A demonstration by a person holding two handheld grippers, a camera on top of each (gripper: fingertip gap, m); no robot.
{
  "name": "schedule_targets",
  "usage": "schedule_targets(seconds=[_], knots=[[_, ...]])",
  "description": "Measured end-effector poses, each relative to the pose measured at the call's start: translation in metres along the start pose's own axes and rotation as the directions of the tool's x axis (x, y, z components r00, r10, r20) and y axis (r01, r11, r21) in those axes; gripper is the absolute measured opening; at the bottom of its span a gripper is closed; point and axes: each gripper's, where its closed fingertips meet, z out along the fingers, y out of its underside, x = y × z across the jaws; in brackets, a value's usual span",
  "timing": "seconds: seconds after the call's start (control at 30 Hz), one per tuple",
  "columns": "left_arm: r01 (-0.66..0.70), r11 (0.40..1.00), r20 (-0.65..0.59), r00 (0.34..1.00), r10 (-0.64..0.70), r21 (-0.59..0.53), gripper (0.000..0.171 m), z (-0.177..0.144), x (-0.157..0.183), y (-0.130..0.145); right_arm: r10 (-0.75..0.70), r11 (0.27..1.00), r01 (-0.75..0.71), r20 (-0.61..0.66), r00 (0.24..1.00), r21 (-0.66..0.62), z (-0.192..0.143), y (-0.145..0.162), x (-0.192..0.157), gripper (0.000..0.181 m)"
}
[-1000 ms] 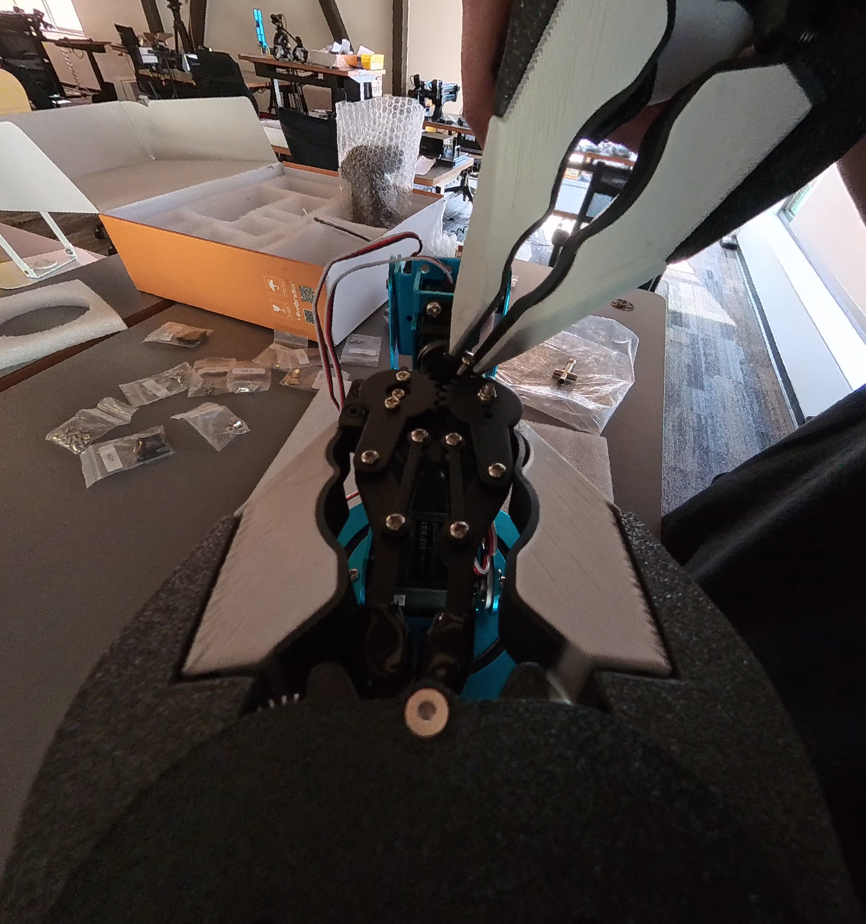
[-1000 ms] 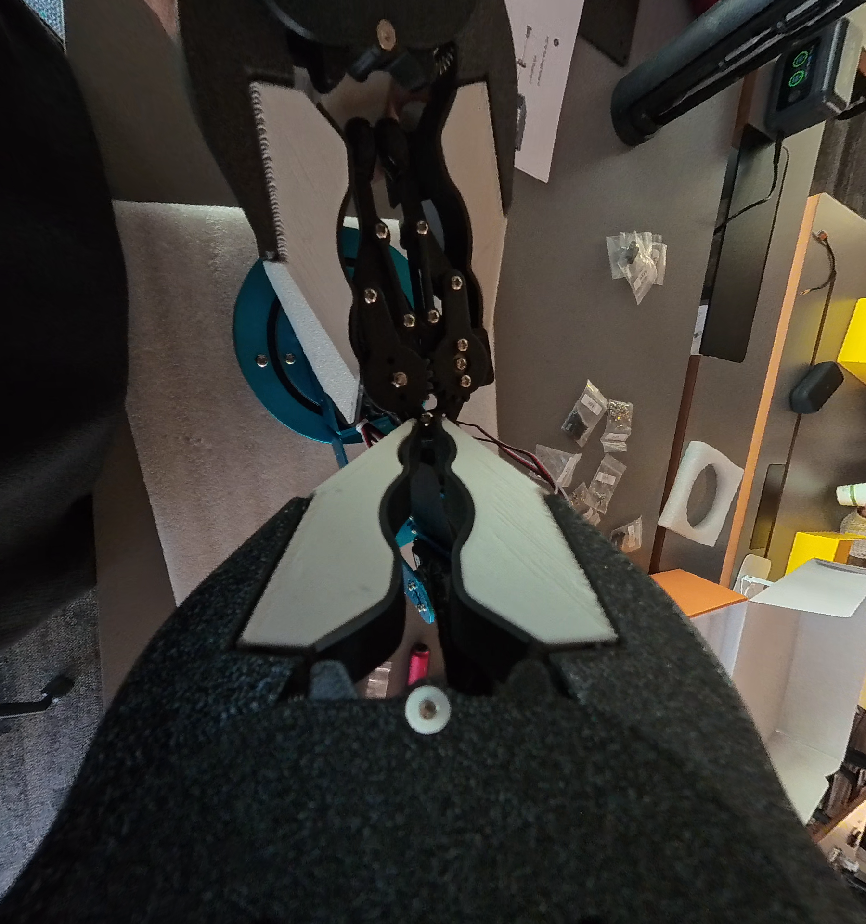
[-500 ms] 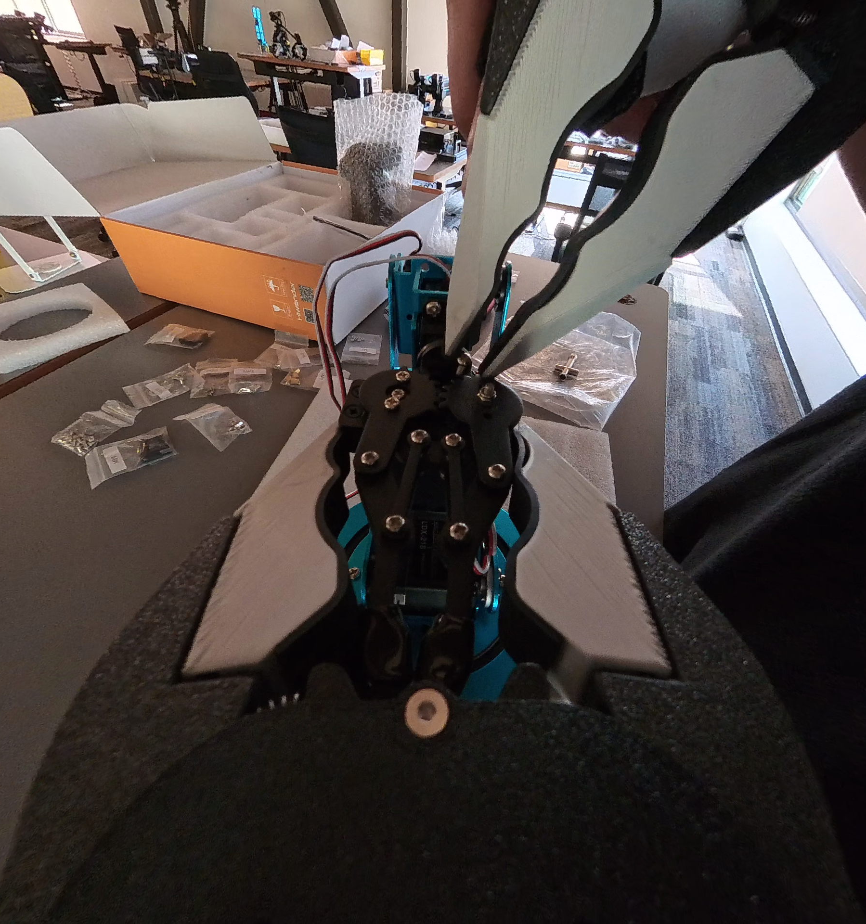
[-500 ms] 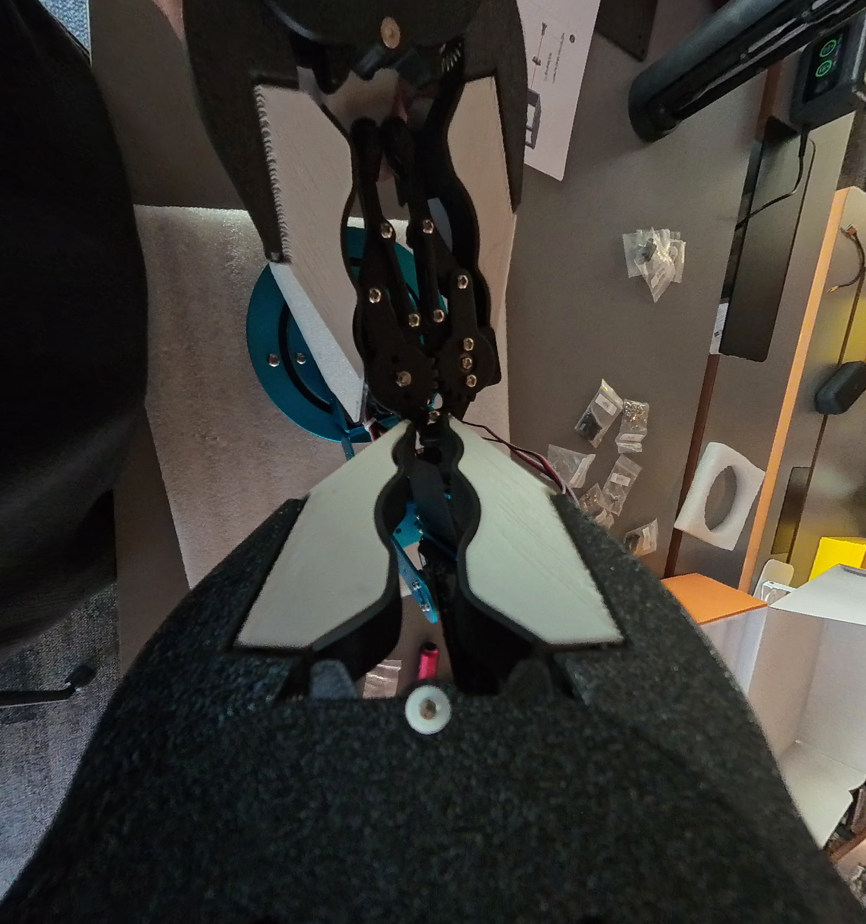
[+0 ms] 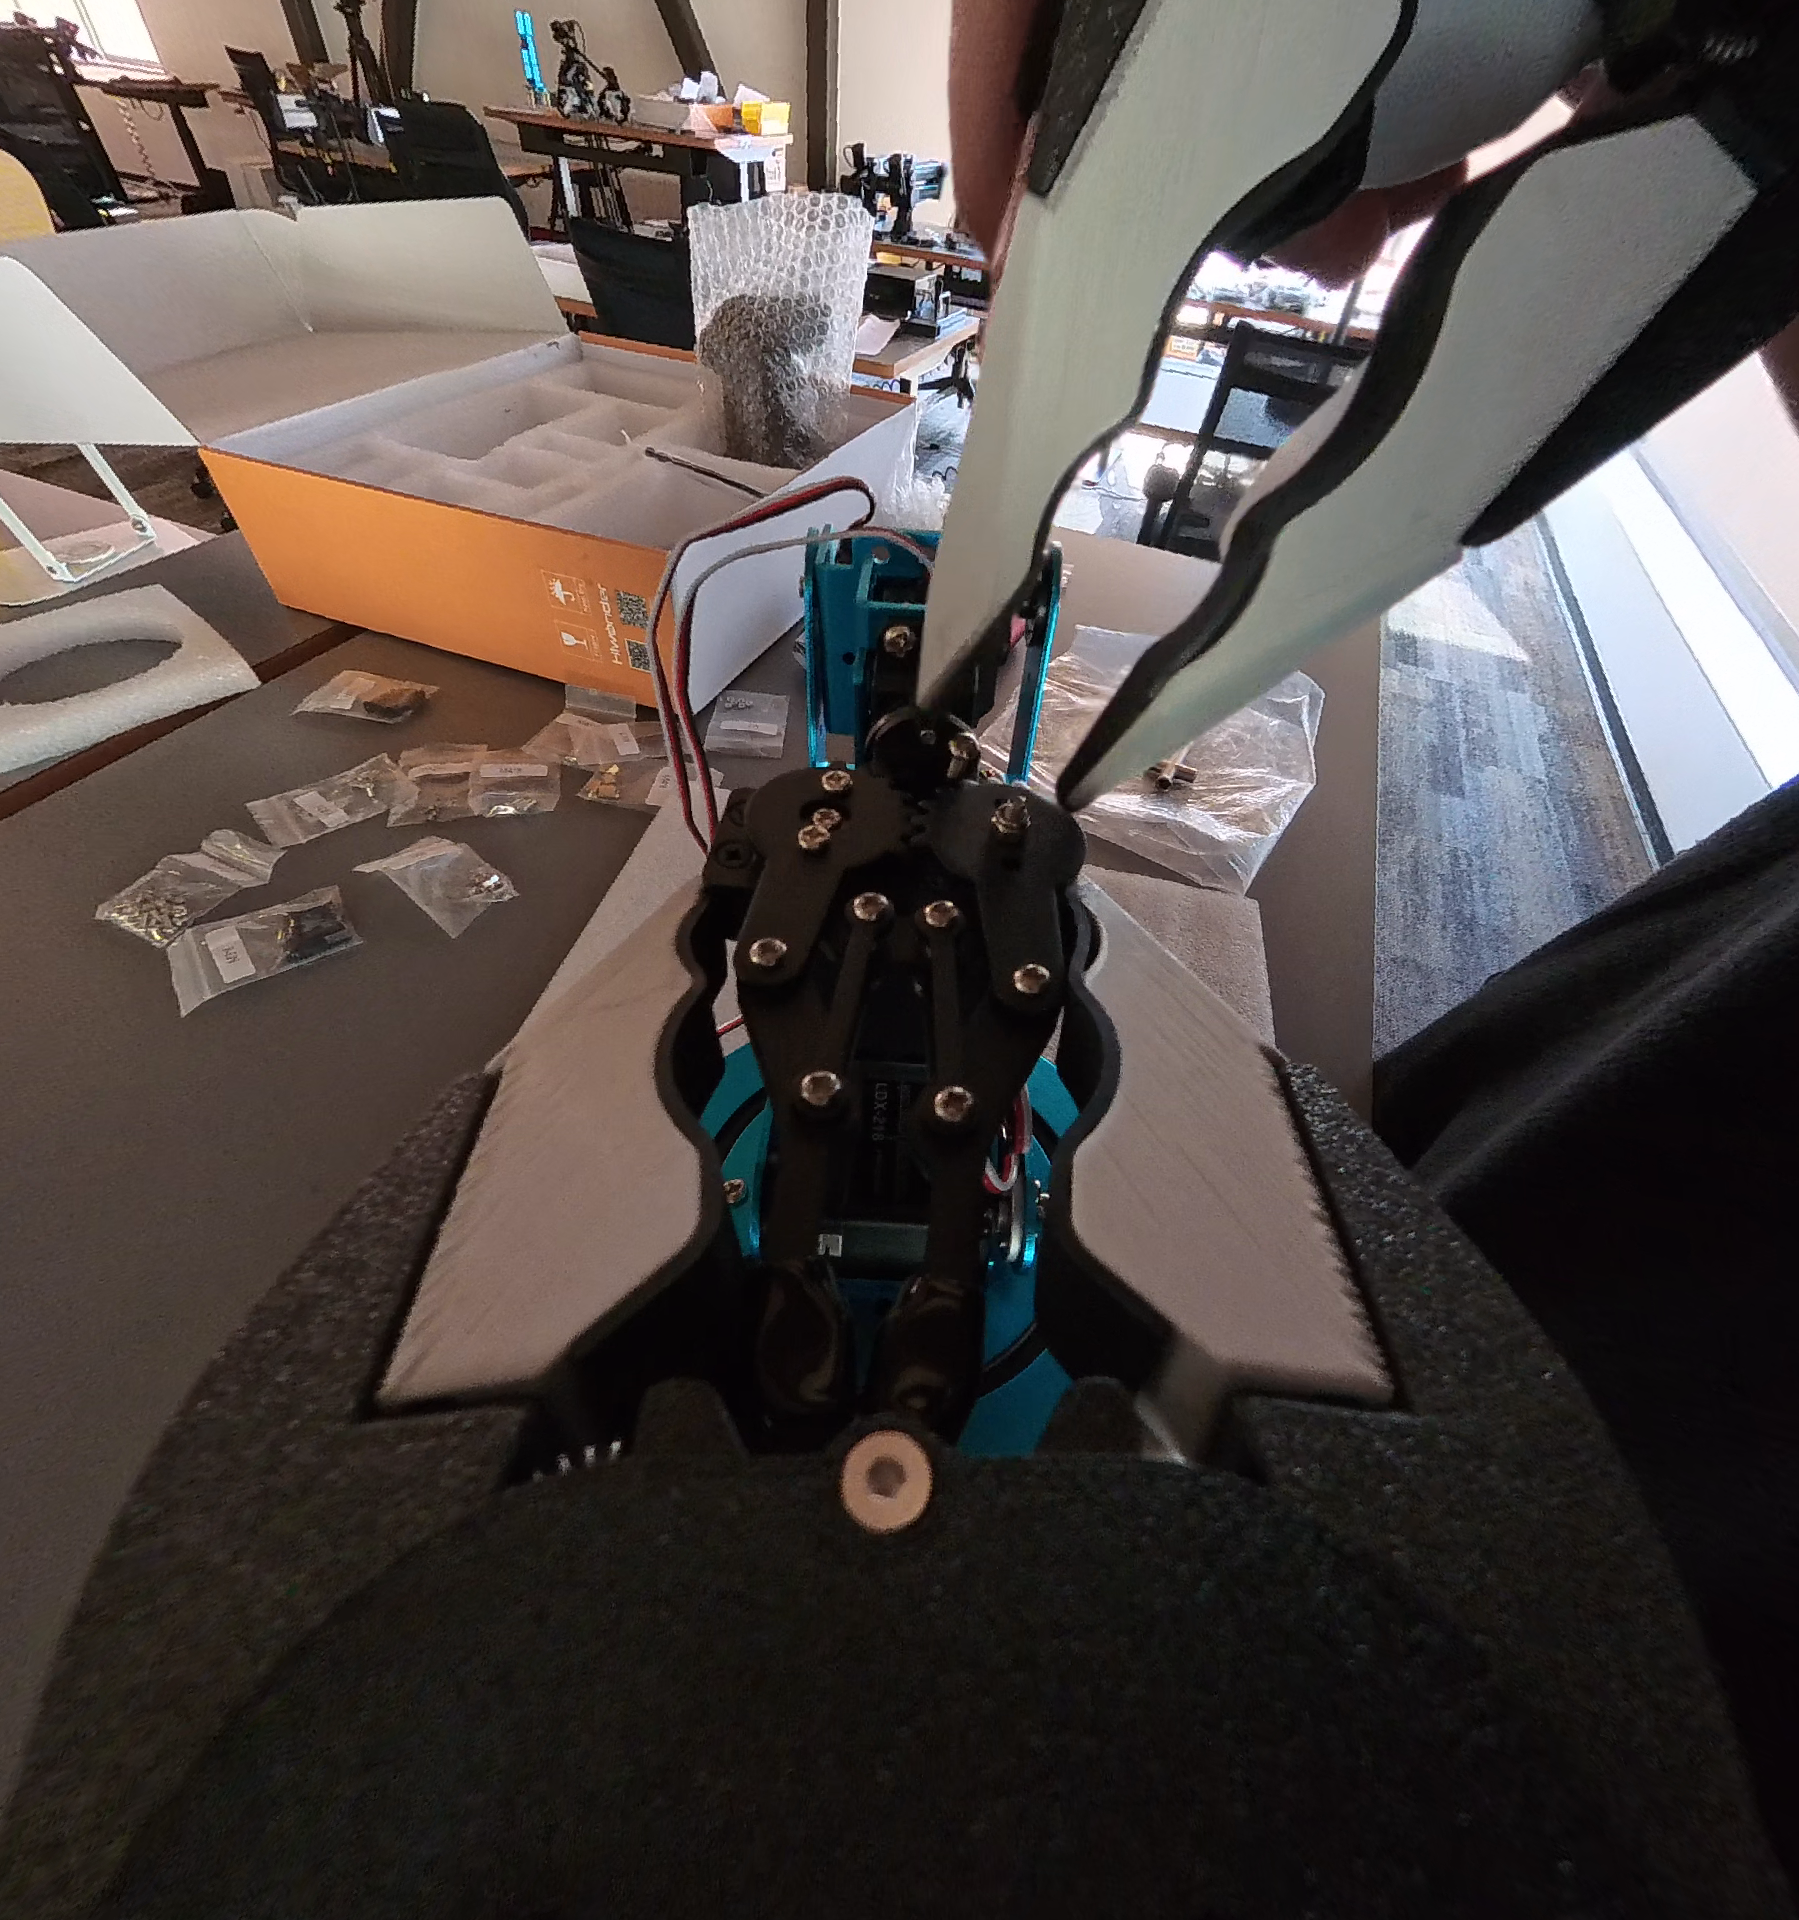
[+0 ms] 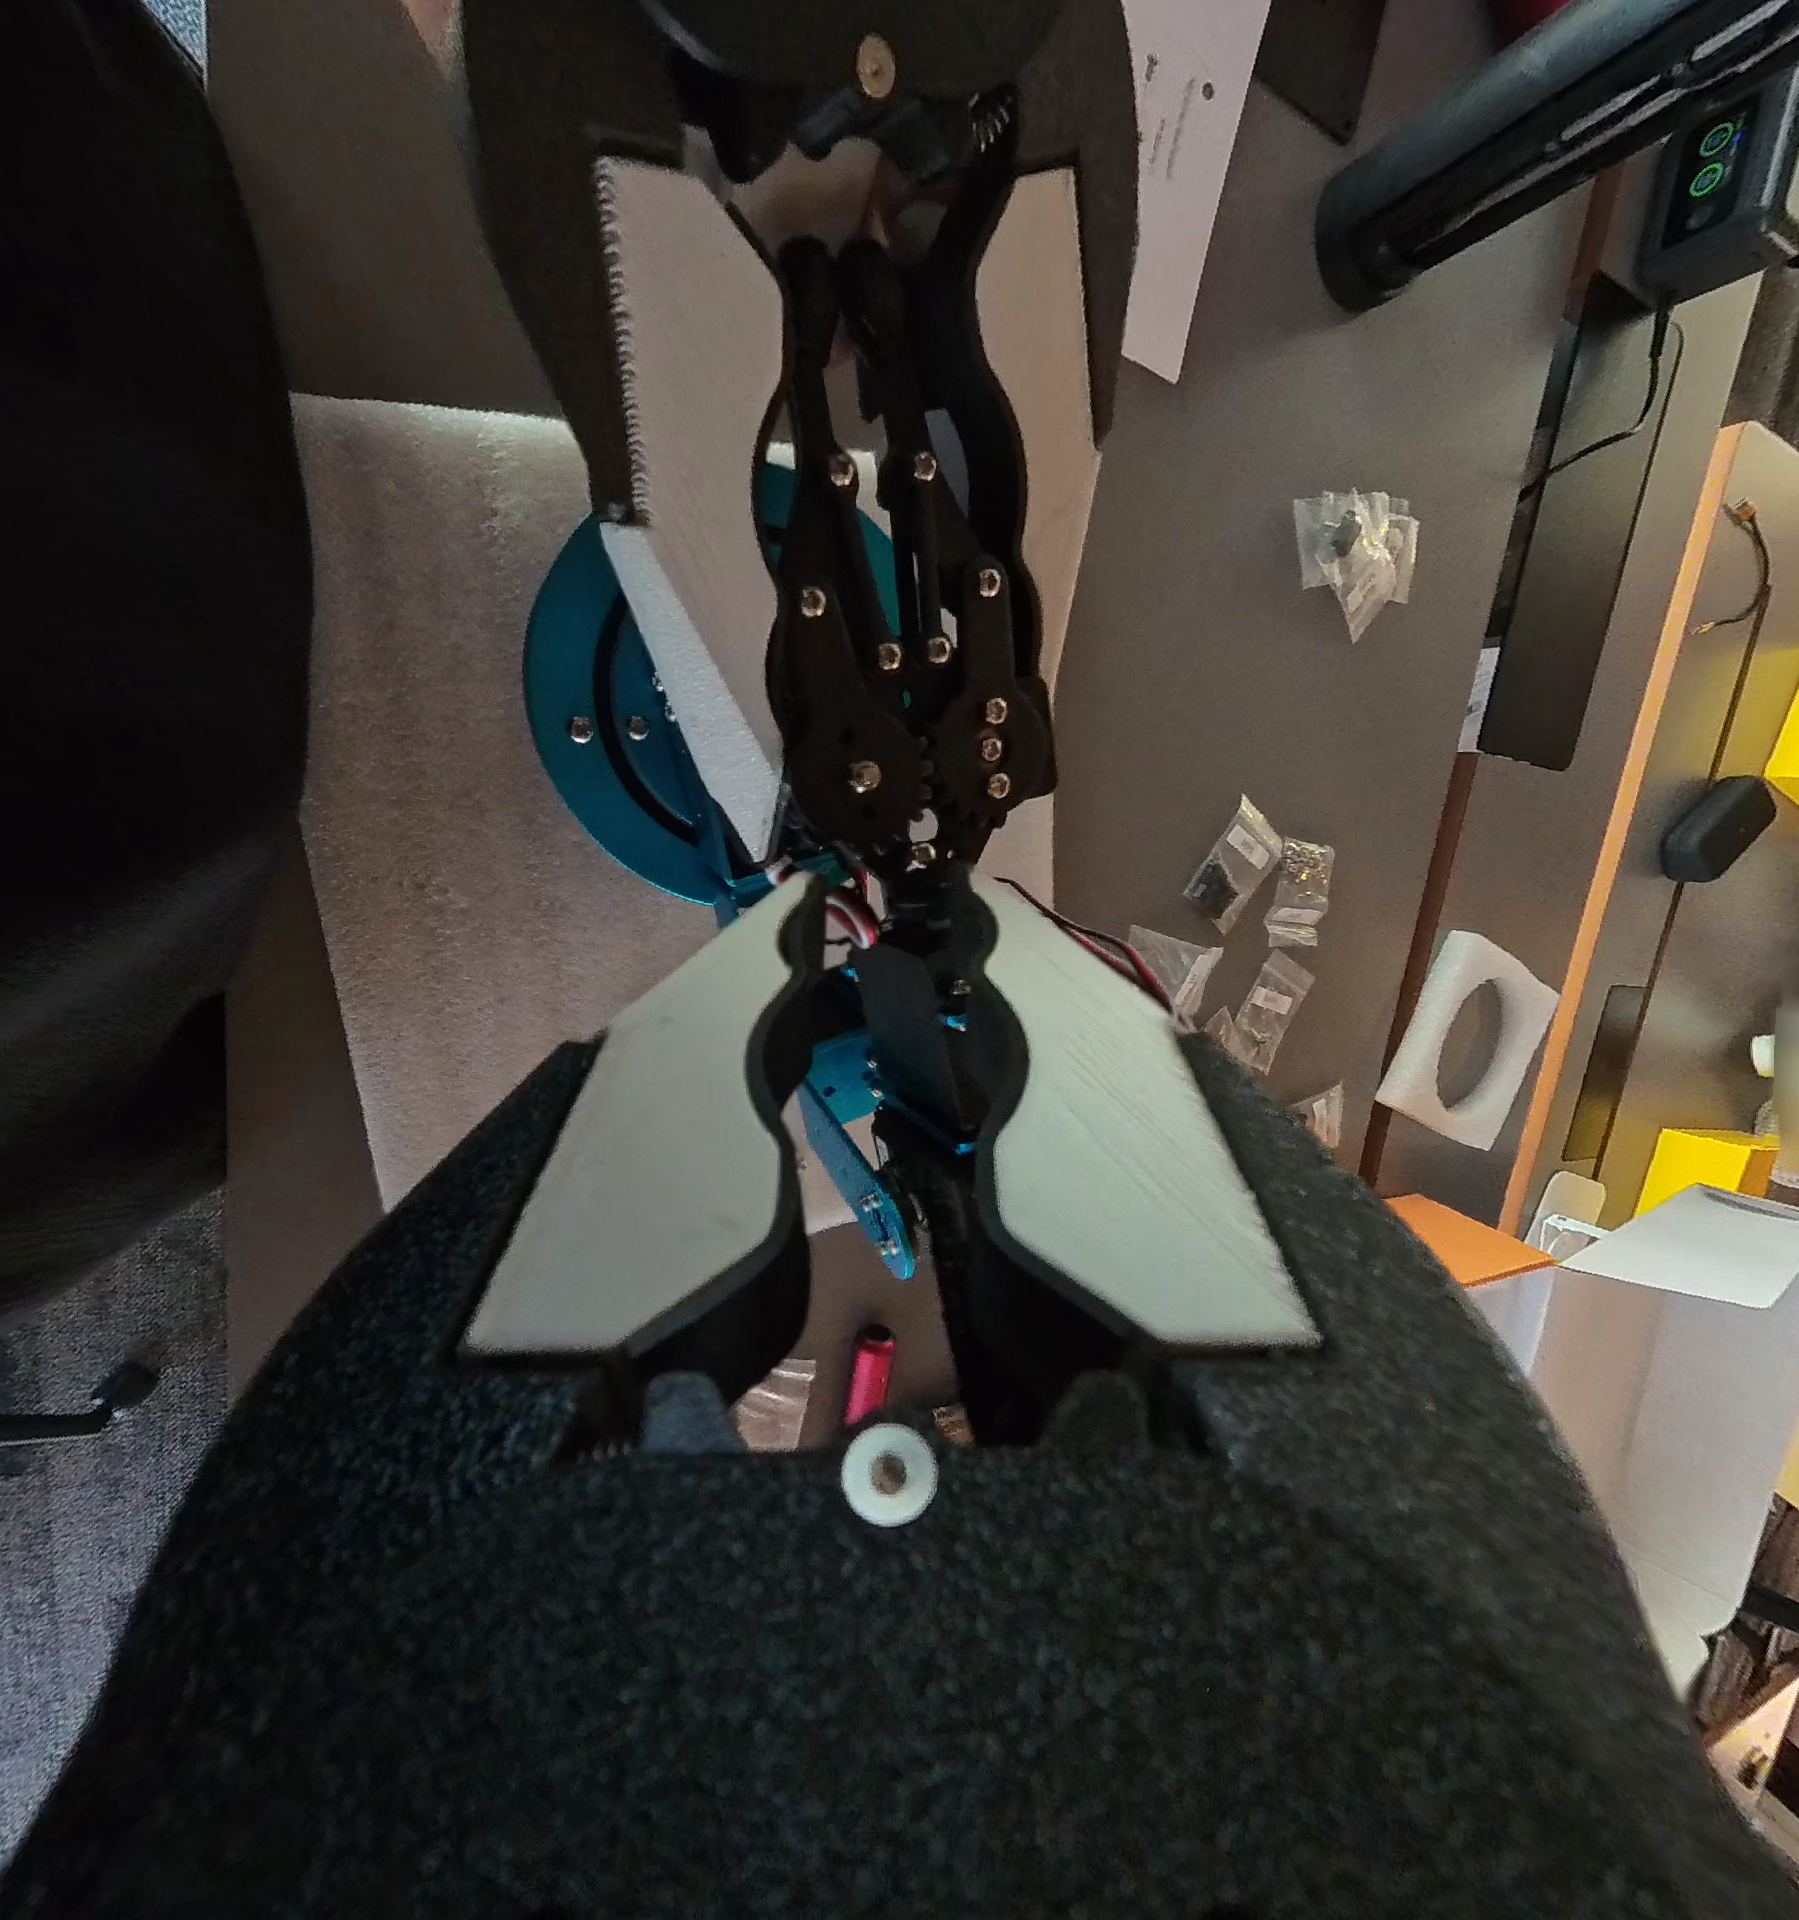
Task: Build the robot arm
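Note:
My left gripper [image 5: 890,883] is shut on the black claw [image 5: 895,935] of a small blue robot arm, with a finger pressed on each side of it. The arm's blue bracket [image 5: 843,623] and red, white and black wires rise behind the claw. My right gripper [image 5: 999,753] comes down from above with its fingertips apart, so it is open and holds nothing. A small screw [image 5: 962,743] stands in the small black gear between those tips. In the right wrist view, the right gripper [image 6: 895,899] hovers over the screw [image 6: 921,854], the claw [image 6: 905,675] and the arm's round blue base [image 6: 583,727].
An open orange and white box [image 5: 438,561] with a bubble-wrapped part [image 5: 781,312] stands behind. Several small bags of hardware [image 5: 271,925], a clear bag [image 5: 1207,748] and a white foam ring [image 5: 74,665] lie on the grey table. A foam mat [image 6: 427,727] lies under the arm.
My right gripper was pinched on the screw at the top of the claw; its fingers have opened and the screw stays in the gear. My left gripper has not moved.

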Motion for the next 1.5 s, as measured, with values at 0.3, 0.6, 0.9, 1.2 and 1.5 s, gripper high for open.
schedule_targets(seconds=[0.3, 0.6, 0.9, 1.2, 1.5], knots=[[0.016, 1.000, -0.020, 1.000, -0.016, -0.003, 0.062, 0.000, 0.000, 0.000, -0.302, 0.951, 0.309, -0.310, 0.902, -0.027, -0.002, 0.008, 0.002, 0.048], [0.020, 1.000, -0.022, 1.000, -0.021, -0.013, 0.062, 0.001, -0.002, 0.000, -0.398, 0.897, 0.441, -0.471, 0.787, -0.019, 0.002, -0.007, 0.000, 0.044], [0.017, 1.000, -0.018, 1.000, -0.017, -0.019, 0.062, 0.001, -0.001, 0.000, -0.350, 0.924, 0.381, -0.463, 0.814, -0.027, 0.013, 0.006, 0.002, 0.044], [0.023, 0.999, -0.021, 0.999, -0.024, -0.031, 0.063, 0.004, -0.003, 0.000, -0.330, 0.926, 0.378, -0.507, 0.796, -0.008, 0.012, 0.004, 0.002, 0.041], [0.018, 0.999, 0.005, 1.000, -0.018, -0.029, 0.063, 0.004, -0.002, -0.001, -0.313, 0.933, 0.360, -0.510, 0.801, -0.008, 0.017, 0.005, 0.007, 0.042]])
